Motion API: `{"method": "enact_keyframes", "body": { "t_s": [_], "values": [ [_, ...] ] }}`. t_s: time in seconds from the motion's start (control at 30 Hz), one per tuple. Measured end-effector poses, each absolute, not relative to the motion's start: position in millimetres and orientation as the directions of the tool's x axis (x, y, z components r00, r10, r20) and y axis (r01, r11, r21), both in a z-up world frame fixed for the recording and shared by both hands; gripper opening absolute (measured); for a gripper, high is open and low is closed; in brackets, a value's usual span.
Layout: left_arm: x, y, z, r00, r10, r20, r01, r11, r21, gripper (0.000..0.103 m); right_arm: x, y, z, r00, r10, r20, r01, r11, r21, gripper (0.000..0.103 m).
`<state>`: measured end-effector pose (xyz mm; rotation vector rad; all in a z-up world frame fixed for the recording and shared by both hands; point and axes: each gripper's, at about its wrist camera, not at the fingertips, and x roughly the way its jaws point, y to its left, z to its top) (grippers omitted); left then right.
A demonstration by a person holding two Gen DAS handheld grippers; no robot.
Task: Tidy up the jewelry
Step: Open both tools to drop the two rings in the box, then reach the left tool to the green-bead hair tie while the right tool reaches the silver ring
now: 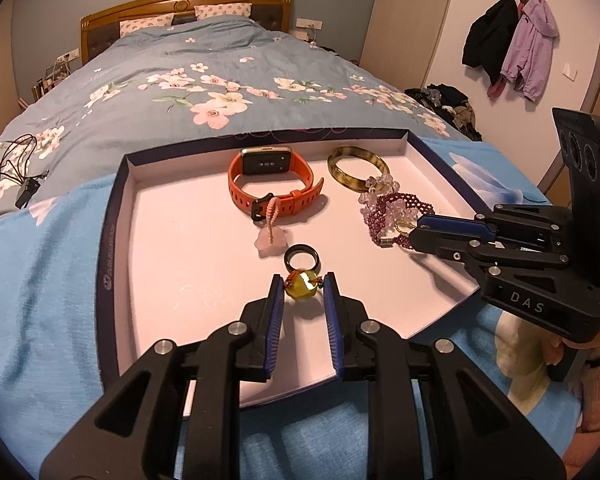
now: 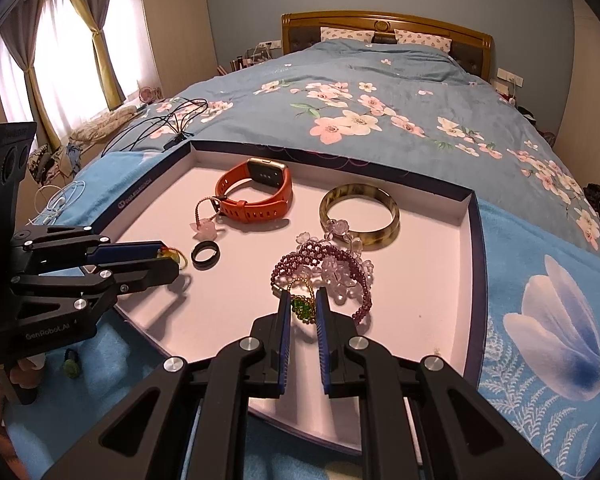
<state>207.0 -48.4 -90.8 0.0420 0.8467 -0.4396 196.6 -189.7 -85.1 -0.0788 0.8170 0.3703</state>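
Observation:
A shallow tray with a dark blue rim lies on a blue blanket. My left gripper is shut on a yellow bead ring, low over the tray's near part. Just beyond it lies a black ring. My right gripper is shut on a green beaded ring beside a purple beaded bracelet. An orange watch, a pink charm and a mottled bangle lie farther back. Each view shows the other gripper side on: the right and the left.
Behind the tray stretches the bed with its floral quilt. Black cables lie on it to the left. Coats hang on the right wall. A small green item lies on the blanket near the left hand.

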Motion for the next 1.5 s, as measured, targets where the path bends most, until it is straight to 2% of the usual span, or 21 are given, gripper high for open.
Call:
{"method": "enact_keyframes", "body": {
  "t_s": [0.13,0.4,0.57,0.67,0.87,1.03,1.37,1.5],
  "values": [
    [209,-48,-92,0.572,-0.365,-0.735,0.392,0.908,-0.145,0.02,198,-190,-87,0.624,0.278,-0.73,-0.342,0.938,0.065,0.012],
    [201,-39,-77,0.621,-0.363,-0.695,0.381,0.915,-0.137,0.032,191,-197,-82,0.642,0.272,-0.717,-0.32,0.945,0.072,0.015],
    [179,-26,-57,0.656,-0.383,-0.65,0.388,0.91,-0.144,0.047,175,-208,-71,0.672,0.285,-0.684,-0.304,0.948,0.097,0.02],
    [164,-17,-48,0.677,-0.38,-0.63,0.391,0.911,-0.129,0.049,158,-212,-64,0.683,0.303,-0.665,-0.315,0.943,0.106,0.02],
    [123,6,-41,0.717,-0.357,-0.599,0.379,0.921,-0.095,0.053,121,-214,-53,0.684,0.35,-0.639,-0.361,0.925,0.121,0.028],
    [95,14,-51,0.705,-0.346,-0.618,0.388,0.919,-0.072,0.056,93,-207,-61,0.648,0.382,-0.659,-0.4,0.907,0.132,0.033],
    [63,16,-74,0.661,-0.34,-0.669,0.412,0.91,-0.055,0.059,67,-187,-88,0.565,0.398,-0.722,-0.446,0.884,0.138,0.034],
    [60,14,-75,0.652,-0.343,-0.676,0.419,0.906,-0.055,0.059,66,-181,-93,0.554,0.391,-0.735,-0.449,0.884,0.131,0.037]
  ]
}}
